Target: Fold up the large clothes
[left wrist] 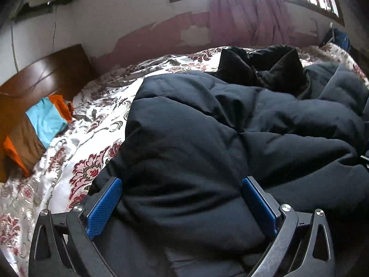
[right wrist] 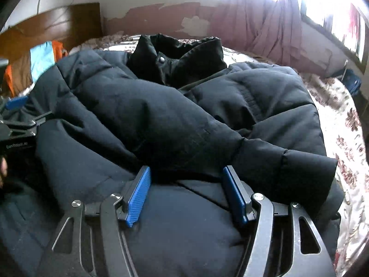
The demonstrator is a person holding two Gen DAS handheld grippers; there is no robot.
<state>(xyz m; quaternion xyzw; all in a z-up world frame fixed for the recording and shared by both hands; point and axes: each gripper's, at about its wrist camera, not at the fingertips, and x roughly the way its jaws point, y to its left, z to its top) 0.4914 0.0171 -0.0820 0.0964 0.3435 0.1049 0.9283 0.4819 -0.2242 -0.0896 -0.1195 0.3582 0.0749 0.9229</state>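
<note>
Your dark puffer jacket [right wrist: 175, 115] lies spread on the bed's floral bedspread [left wrist: 101, 106], collar toward the peeling wall [left wrist: 152, 37]. A wooden headboard [left wrist: 46, 73] stands at left, with a pink curtain [left wrist: 244, 11] under the bright window. Your left gripper [left wrist: 182, 198] and right gripper [right wrist: 185, 184] both stand wide over bulging jacket fabric, pads not pressing it.

Puffer jacket [right wrist: 161, 115]: dark matt quilted cloth. Bedspread [left wrist: 96, 106] at nine o'clock: glossy satin-like floral fabric. Headboard [left wrist: 41, 78]: polished wood. Right claw [right wrist: 186, 194] pads [right wrist: 138, 196]: blue ribbed plastic, black frame.
</note>
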